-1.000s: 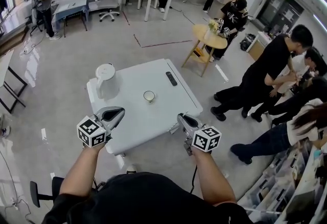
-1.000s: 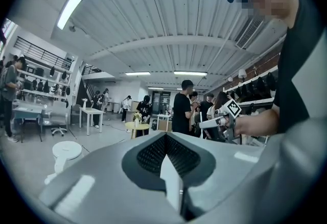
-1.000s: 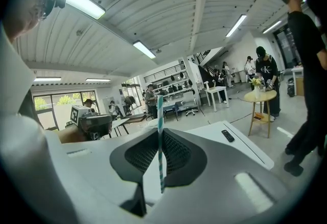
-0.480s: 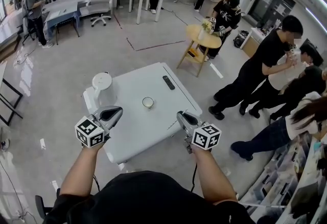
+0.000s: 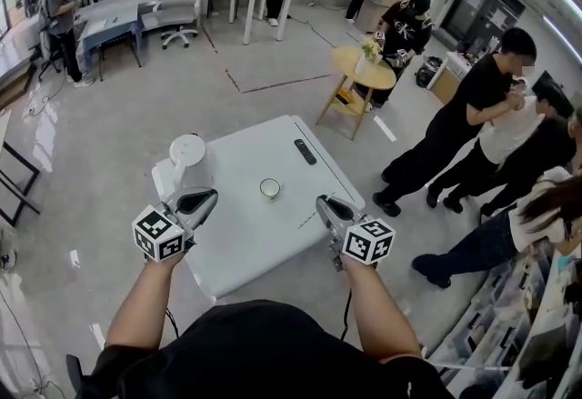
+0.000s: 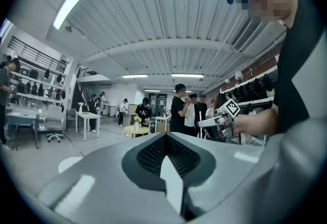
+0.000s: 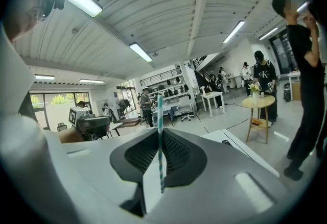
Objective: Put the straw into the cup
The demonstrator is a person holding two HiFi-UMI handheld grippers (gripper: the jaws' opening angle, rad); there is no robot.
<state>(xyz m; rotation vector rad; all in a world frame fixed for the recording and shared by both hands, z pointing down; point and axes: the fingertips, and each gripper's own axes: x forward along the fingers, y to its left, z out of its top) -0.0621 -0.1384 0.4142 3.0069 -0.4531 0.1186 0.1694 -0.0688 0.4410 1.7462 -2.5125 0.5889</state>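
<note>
A small round cup [image 5: 269,188] stands near the middle of the white table [image 5: 245,243]. A thin teal-and-white striped straw [image 7: 160,116] stands upright between the jaws of my right gripper [image 7: 160,139], which is shut on it. In the head view the right gripper [image 5: 322,203] hovers over the table's near right edge, short of the cup. My left gripper [image 5: 210,196] is at the near left, jaws shut with nothing between them [image 6: 165,139]. Both grippers point toward the cup from either side.
A white kettle [image 5: 187,158] stands on the table's left side and a black remote [image 5: 305,152] lies at its far right. Several people stand to the right of the table. A round yellow side table [image 5: 368,68] is beyond it.
The table and cup have drawn nearer in the head view. Both grippers have advanced over the table's near edge, side by side. The straw stays clamped in the right gripper.
</note>
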